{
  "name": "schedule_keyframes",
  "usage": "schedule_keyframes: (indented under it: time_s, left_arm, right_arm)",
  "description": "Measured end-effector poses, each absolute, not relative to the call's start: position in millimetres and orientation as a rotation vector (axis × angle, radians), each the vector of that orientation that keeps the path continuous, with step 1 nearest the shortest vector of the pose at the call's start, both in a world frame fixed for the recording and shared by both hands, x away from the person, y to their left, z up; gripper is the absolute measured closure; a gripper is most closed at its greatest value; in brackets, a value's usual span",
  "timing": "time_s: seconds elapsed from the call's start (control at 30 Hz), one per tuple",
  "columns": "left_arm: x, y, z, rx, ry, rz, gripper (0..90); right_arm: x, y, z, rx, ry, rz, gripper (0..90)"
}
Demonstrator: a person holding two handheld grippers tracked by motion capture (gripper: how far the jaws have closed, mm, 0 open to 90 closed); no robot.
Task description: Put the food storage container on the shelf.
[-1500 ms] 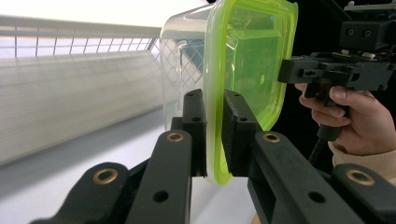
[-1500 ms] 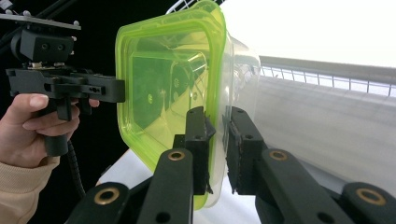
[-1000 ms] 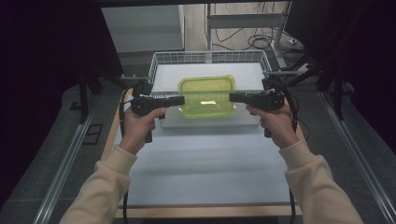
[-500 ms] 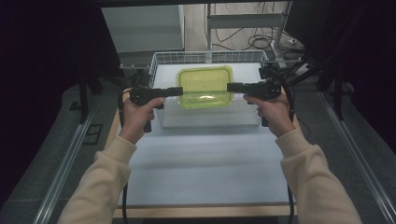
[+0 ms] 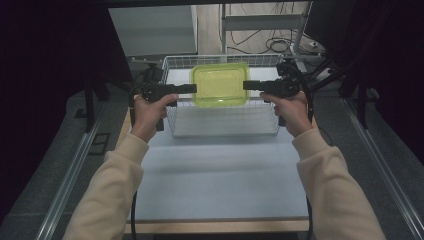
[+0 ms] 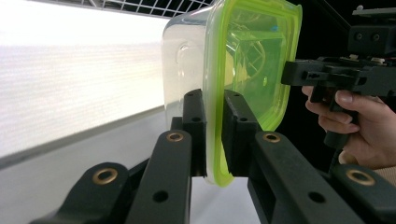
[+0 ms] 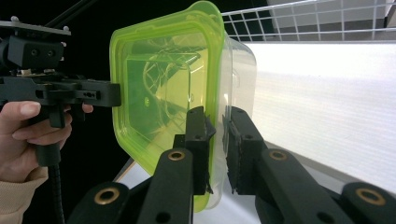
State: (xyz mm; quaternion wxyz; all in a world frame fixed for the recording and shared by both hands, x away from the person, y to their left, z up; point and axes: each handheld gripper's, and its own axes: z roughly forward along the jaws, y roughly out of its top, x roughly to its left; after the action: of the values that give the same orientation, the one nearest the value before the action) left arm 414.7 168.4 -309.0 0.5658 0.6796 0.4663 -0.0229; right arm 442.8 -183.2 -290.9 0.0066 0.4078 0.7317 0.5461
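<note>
The container [image 5: 220, 84], a clear tub with a translucent green lid [image 6: 252, 60], sits in the upper centre of the high view, carried between my two grippers above the wire basket [image 5: 222, 131]. I cannot tell from that view whether its base touches the basket floor; I judge it is held clear of it.

Left gripper [image 5: 192, 89]: clenched on the container's rim at the left edge of the lid. In the left gripper view the two black jaws stand on either side of the green rim, one against the lid face and one against the clear wall, pads pressing.

Right gripper [image 5: 247, 85]: likewise grasping the opposite rim. The right gripper view shows the same pinch, jaws astride the lid edge.

Reason for the hold, as I judge it: the tub is wide and smooth, so a single pinch on one edge would let it swing. Two opposed grips on the rim keep it level and stop it twisting. The rim is the one firm lip the jaws can span.

The white surface [image 5: 220, 175] in the lower half of the high view is bare, which suits the container's position over the basket as the likely set-down place.
</note>
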Motion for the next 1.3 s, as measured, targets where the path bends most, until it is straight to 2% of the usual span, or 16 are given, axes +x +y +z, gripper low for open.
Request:
schedule_keyframes:
  time_s: [0.4, 0.73, 1.3]
  left_arm:
    - [445, 165, -309, 1.602, 1.094, -0.063, 81.4]
    - [472, 162, -321, 1.608, 1.156, -0.061, 80.9]
    - [494, 151, -327, 1.582, 1.218, -0.088, 79.8]
  right_arm:
    - [464, -186, -288, 1.314, 2.262, 1.684, 79.9]
    - [486, -181, -295, 1.386, 2.250, 1.630, 79.8]
    - [509, -187, -313, 1.499, 2.214, 1.612, 77.7]
